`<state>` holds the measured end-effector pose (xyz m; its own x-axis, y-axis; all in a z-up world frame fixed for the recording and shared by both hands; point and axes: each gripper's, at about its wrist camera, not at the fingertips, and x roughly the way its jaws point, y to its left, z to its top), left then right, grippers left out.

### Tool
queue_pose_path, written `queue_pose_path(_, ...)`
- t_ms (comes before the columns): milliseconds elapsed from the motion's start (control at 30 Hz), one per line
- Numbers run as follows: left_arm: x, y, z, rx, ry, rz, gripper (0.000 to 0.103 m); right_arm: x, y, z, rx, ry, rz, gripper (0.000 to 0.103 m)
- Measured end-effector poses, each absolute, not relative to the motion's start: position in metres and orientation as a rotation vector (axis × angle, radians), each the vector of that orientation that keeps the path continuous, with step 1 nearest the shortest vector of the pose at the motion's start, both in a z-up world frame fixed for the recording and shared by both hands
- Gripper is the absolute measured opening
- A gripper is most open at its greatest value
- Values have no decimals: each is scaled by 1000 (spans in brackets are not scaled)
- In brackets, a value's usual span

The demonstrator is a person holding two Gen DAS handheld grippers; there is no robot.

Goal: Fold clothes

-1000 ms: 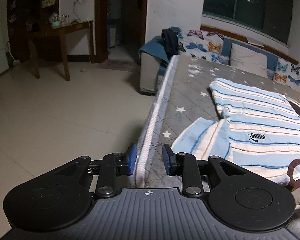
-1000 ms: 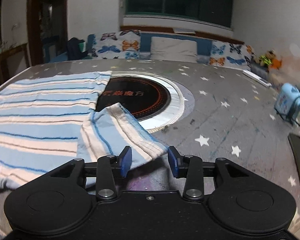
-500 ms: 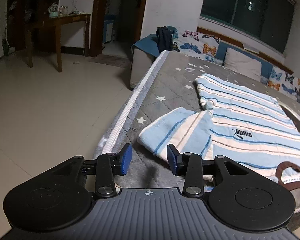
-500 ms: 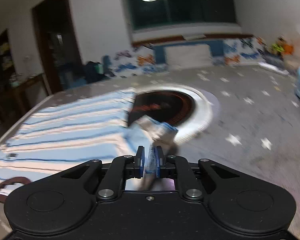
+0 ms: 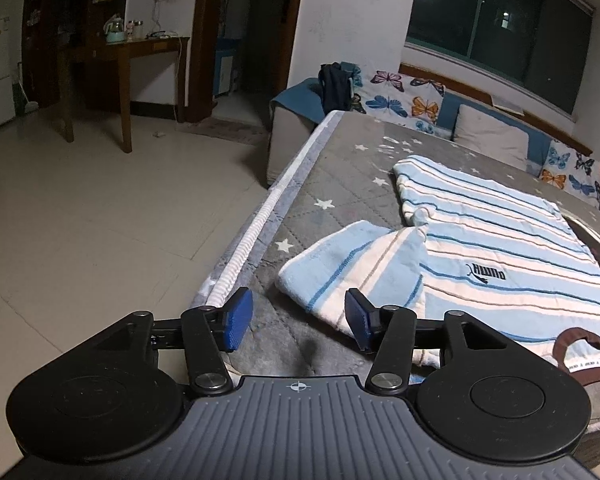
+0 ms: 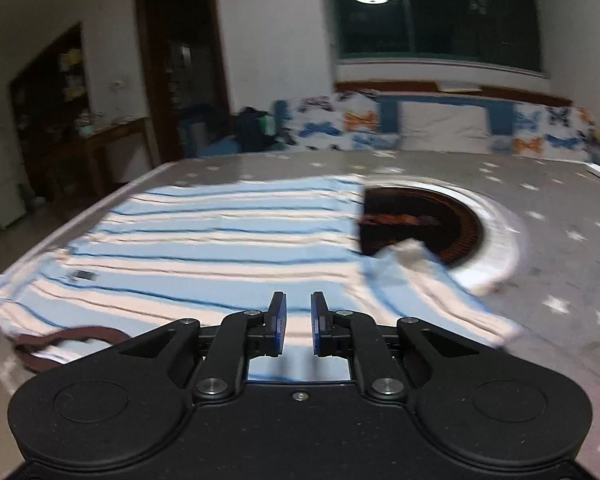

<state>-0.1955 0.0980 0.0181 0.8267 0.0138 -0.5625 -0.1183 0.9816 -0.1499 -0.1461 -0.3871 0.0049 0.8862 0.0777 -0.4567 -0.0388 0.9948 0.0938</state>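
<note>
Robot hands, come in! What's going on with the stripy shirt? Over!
Left gripper open, nothing held, by the sleeve. Right gripper open a little, empty, above the striped shirt. Shirt flat on starry cover, unfolded. Nothing in the way.

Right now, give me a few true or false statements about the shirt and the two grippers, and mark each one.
1. The left gripper is wide open. True.
2. The left gripper is clamped on the sleeve. False: the sleeve lies flat on the table, and no cloth shows between the fingers.
3. The shirt is plain white. False: it is light blue and white with thin dark stripes.
4. The right gripper has its fingers close together with a narrow gap, nothing held. True.
5. The shirt covers part of a dark round disc set in the table. True.
6. The shirt's collar is green. False: it is brown.
</note>
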Motion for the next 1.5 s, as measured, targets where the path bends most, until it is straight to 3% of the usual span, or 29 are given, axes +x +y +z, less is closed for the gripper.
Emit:
queue_pose_path(167, -193, 97, 16, -204, 597, 69, 58, -162, -412, -1, 108, 481, -44, 32)
queue_pose_path(333, -192, 95, 14, -205, 609, 72, 61, -161, -441, -12, 199, 489, -118, 40)
queue_pose_path(733, -190, 93, 11, -210, 620, 90, 66, -144, -463, -30, 412, 464, -106, 41)
queue_pose_path(833, -190, 91, 11, -204, 620, 91, 66, -138, -463, -31, 418, 456, -95, 38)
queue_pose_path(867, -190, 91, 11, -203, 620, 91, 66, -137, -463, -31, 415, 453, -93, 26)
queue_pose_path(900, -190, 91, 11, -203, 620, 92, 66, -136, -462, -30, 412, 449, -91, 21)
queue_pose_path(1033, -191, 92, 11, -204, 619, 102, 66, -136, -452, -19, 371, 410, -54, 10)
queue_pose_path(1500, -193, 94, 10, -223, 617, 97, 66, -122, -368, 6, 195, 424, 225, 9)
